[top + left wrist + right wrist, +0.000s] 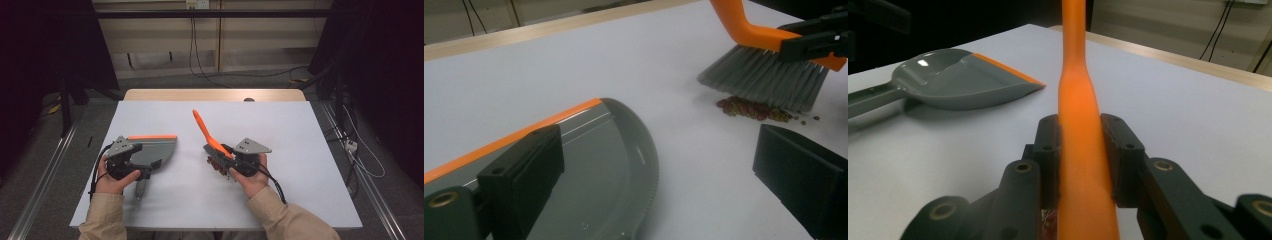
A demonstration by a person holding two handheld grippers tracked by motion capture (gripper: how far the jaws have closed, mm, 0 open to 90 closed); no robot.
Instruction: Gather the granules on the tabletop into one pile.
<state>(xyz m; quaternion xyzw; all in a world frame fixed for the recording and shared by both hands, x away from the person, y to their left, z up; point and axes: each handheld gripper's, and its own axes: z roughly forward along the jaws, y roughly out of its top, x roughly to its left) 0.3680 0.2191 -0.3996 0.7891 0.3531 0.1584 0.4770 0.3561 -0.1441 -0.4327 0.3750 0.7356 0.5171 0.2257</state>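
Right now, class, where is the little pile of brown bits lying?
In the left gripper view, the brown bits lie on the white table under the brush bristles, right of the dustpan.

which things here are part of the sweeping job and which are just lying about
In the job: brush, clamped in the right gripper; grey dustpan by the left gripper; brown crumbs under the bristles.

Lying about: cables on the floor behind the table.

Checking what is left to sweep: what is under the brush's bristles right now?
A small pile of reddish-brown bits lies on the table at the tips of the brush, with a few loose crumbs beside it. Whatever lies further under the bristles is covered.
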